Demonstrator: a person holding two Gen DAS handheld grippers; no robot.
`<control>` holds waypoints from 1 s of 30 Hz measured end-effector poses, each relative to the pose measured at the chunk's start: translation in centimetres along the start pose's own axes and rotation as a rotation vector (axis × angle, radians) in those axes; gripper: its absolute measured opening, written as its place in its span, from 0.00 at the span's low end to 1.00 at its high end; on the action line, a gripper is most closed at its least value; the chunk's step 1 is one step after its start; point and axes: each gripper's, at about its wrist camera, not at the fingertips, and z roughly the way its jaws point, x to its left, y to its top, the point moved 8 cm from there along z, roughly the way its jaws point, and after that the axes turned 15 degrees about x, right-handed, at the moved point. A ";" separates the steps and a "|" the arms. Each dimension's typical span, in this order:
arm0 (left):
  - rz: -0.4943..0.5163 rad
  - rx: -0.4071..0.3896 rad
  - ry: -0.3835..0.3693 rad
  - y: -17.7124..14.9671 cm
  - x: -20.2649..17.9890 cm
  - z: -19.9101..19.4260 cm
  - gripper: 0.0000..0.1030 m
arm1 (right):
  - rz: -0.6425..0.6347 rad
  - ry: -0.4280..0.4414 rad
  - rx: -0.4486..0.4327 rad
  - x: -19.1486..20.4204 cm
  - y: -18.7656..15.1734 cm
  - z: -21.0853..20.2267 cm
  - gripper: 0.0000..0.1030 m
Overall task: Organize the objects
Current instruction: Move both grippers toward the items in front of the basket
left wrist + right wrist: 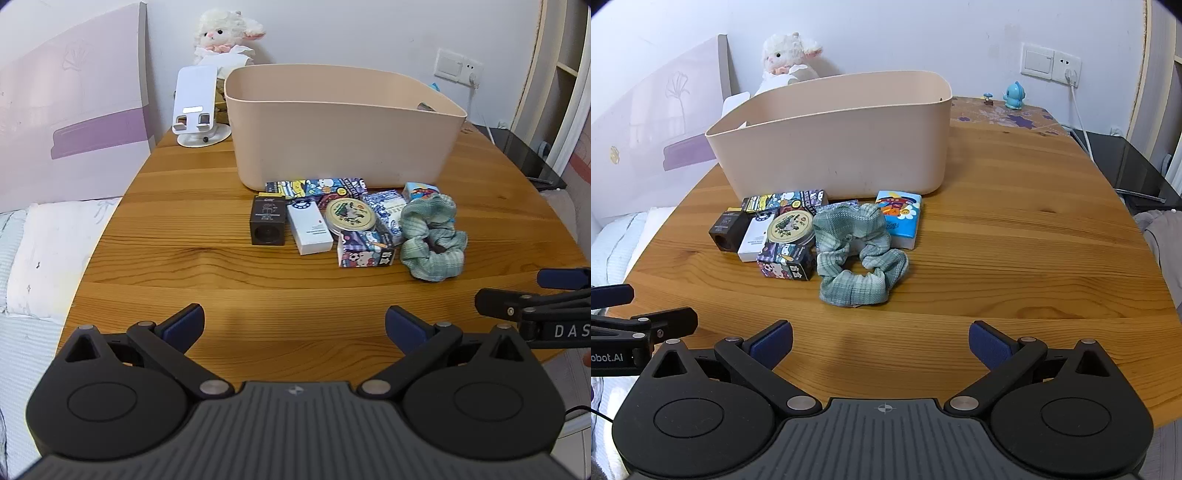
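— Where do we stand with both grippers?

— We hold the left gripper (294, 325) low over the near edge of the wooden bench (177, 258), jaws spread wide with nothing between them. Our right gripper (881, 341) hangs beside it, jaws likewise spread and empty, pointed toward the cluster of small things.

— And the things to sort?

— They sit bunched together on the bench just in front of the beige bin (343, 125). From the left we see a dark brown box (268, 221), then a white box (309, 229), then a round tin (351, 218) with a cartoon box (365, 253) at its near side. A long cartoon-printed box (314, 188) lies against the bin's wall behind them. The green scrunchie (857, 254) lies nearest our right gripper, touching the tissue pack (899, 218) behind it.

— Anything else around?

— A white phone stand (195, 107) and a plush lamb (225, 37) sit behind the bin at the left, and a small blue figurine (1014, 96) stands at the far right edge near the wall socket (1067, 70).
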 end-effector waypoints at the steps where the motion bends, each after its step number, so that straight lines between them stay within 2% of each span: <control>1: -0.001 0.001 -0.001 0.0 0.0 0.0 1.00 | -0.001 0.000 0.001 0.1 0.0 0.0 1.00; 30: -0.002 -0.025 -0.002 1.1 0.5 0.4 1.00 | -0.008 -0.035 -0.008 -0.7 1.4 0.2 1.00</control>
